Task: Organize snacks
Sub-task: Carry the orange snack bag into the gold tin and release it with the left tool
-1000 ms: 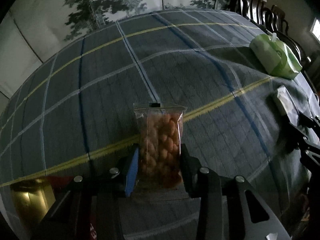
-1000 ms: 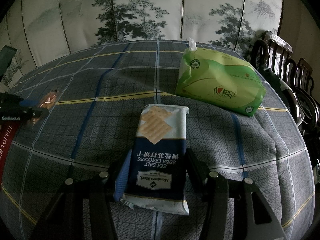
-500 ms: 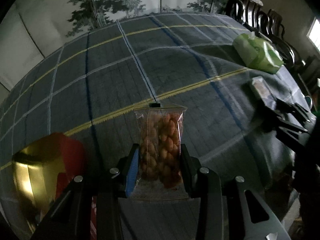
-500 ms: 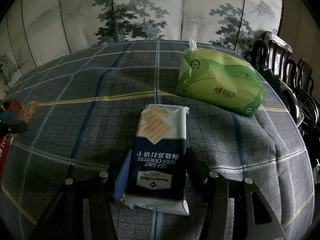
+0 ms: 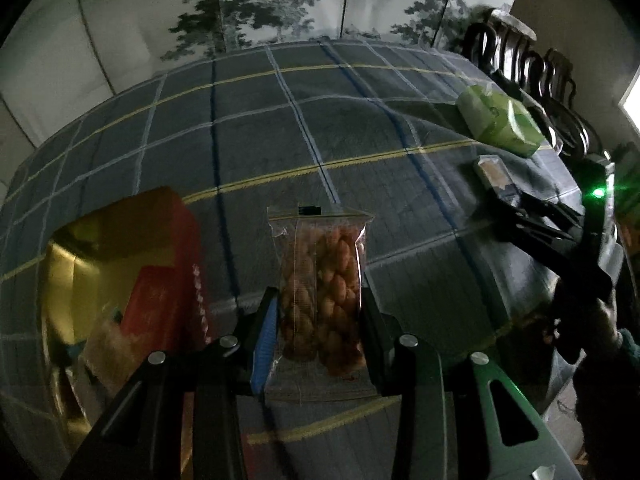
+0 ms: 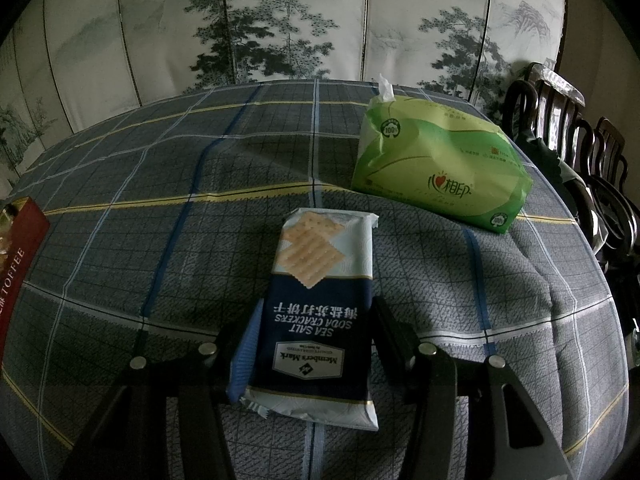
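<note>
My left gripper (image 5: 318,312) is shut on a clear packet of orange-brown twisted snacks (image 5: 322,280) and holds it above the table, just right of a red and gold box (image 5: 120,264). My right gripper (image 6: 312,320) is shut on a navy and white pack of sea salt soda crackers (image 6: 320,300) that rests on the plaid tablecloth (image 6: 160,208). The cracker pack (image 5: 494,172) and the right gripper (image 5: 516,208) also show at the right of the left wrist view.
A green tissue pack (image 6: 436,168) lies beyond the crackers, also in the left wrist view (image 5: 500,124). The red toffee box edge (image 6: 18,264) is at far left. Dark wooden chairs (image 6: 568,140) stand at the table's right. A painted folding screen (image 6: 320,20) stands behind.
My left gripper has carried the snack packet back and left, bringing the red and gold box into view beside it. The right gripper and crackers have not moved.
</note>
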`<action>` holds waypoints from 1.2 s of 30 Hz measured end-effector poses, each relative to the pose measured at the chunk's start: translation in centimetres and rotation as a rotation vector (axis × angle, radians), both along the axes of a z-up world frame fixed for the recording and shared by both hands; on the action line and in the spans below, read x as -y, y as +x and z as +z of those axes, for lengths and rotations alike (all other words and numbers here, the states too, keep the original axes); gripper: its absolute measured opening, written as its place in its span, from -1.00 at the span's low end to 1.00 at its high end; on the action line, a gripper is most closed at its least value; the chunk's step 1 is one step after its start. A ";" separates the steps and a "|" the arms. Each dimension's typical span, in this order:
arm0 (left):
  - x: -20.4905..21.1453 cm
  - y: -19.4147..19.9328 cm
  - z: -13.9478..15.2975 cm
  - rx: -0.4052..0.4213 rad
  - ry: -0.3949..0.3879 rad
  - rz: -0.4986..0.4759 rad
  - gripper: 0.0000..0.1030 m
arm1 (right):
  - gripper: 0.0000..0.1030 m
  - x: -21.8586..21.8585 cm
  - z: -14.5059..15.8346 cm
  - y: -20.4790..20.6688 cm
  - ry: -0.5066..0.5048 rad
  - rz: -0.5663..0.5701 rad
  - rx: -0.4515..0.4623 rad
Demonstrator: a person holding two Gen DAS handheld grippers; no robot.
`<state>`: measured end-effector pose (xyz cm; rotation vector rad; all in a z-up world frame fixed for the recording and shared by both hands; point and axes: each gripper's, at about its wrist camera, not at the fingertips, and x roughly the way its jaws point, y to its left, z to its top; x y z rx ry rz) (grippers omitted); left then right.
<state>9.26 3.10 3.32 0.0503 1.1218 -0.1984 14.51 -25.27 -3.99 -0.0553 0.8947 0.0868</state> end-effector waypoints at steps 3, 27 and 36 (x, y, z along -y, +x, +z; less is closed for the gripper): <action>-0.6 -1.4 0.9 0.012 -0.005 0.019 -0.32 | 0.06 0.0 0.0 0.0 0.000 0.000 0.000; -13.7 -4.6 5.7 0.100 0.034 0.317 -0.32 | 0.06 0.0 0.0 0.0 0.000 0.000 0.000; -16.6 -6.0 2.2 0.032 0.045 0.390 -0.32 | 0.06 0.0 0.0 0.0 0.000 -0.001 0.000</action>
